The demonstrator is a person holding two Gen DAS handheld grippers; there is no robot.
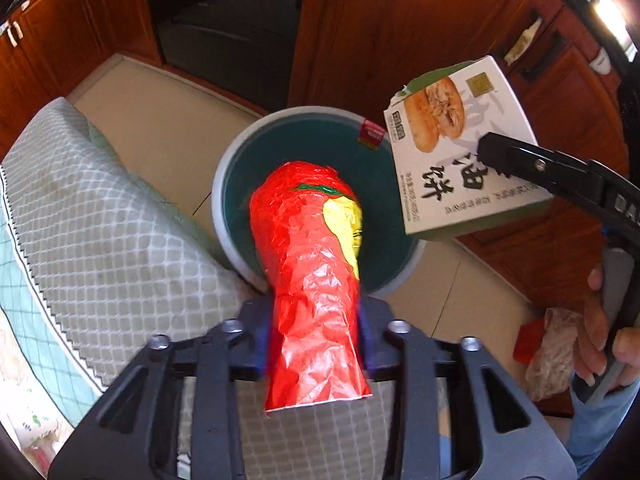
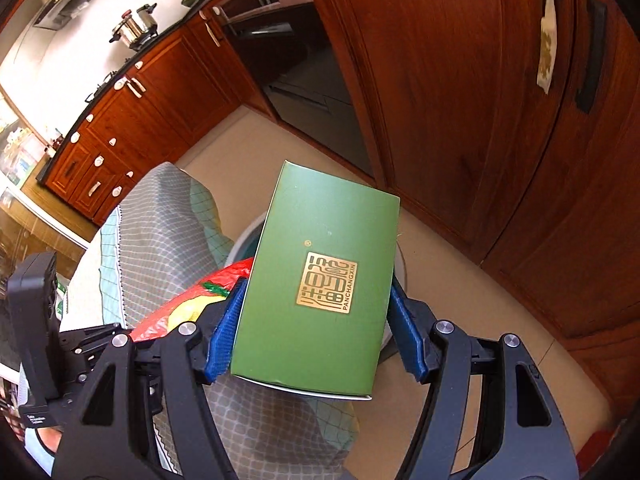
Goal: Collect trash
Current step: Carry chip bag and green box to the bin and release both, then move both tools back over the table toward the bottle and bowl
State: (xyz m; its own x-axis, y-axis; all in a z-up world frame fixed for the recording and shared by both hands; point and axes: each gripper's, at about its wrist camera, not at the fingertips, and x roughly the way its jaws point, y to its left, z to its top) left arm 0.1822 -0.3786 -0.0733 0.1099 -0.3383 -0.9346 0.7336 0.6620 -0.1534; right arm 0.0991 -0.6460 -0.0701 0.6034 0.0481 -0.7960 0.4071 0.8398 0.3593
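My left gripper (image 1: 316, 312) is shut on a crumpled red and yellow wrapper (image 1: 312, 264), held over the round bin (image 1: 224, 184) with a dark green liner. My right gripper (image 2: 316, 320) is shut on a green and white food box (image 2: 320, 280), held above the bin's right side. The box (image 1: 460, 148) and the right gripper's finger (image 1: 520, 160) also show in the left wrist view. The wrapper (image 2: 192, 304) shows at the left of the right wrist view. A small red packet (image 1: 372, 134) lies at the bin's far rim.
A table with a checked grey-green cloth (image 1: 100, 248) stands left of the bin. Wooden cabinets (image 1: 420, 20) rise behind it. A red bit and a crumpled clear bag (image 1: 552, 352) lie on the beige floor at right, by my right hand.
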